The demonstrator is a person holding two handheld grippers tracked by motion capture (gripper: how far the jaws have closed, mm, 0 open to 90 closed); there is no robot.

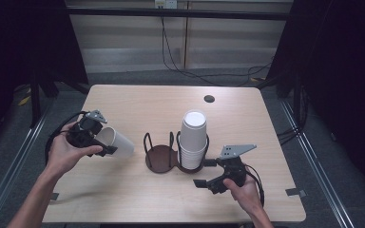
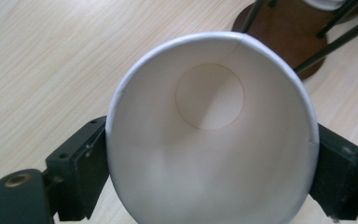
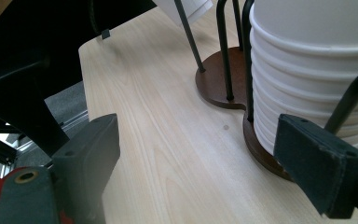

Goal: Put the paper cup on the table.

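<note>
Single paper cup (image 1: 116, 141): white, lying on its side above the table's left half, clamped by the left gripper (image 1: 105, 148); base points toward the holder.
Single paper cup, left gripper view (image 2: 212, 135): the open mouth faces the camera; round inner bottom and side seam are visible, details the high view does not give.
Left gripper: jaws closed against opposite sides of the cup wall near the rim; held in the person's left hand (image 1: 66, 151).
Cup stack (image 1: 193, 139): nested white paper cups, inverted, standing in the right ring of the holder.
Cup stack, right gripper view (image 3: 307, 70): layered rims are countable bands; a black wire upright crosses in front.
Cup holder (image 1: 160, 159): brown two-disc base with black wire loops; left ring is vacant. The high view shows both rings; the left gripper view shows only a part of the base (image 2: 289, 35).
Right gripper (image 1: 208, 174): jaws spread apart, gripping nothing, just beside the holder's right base; held in the right hand (image 1: 244, 192).
Table (image 1: 138, 109): light wood-grain top, with a dark round grommet (image 1: 209, 99) near the far edge.
</note>
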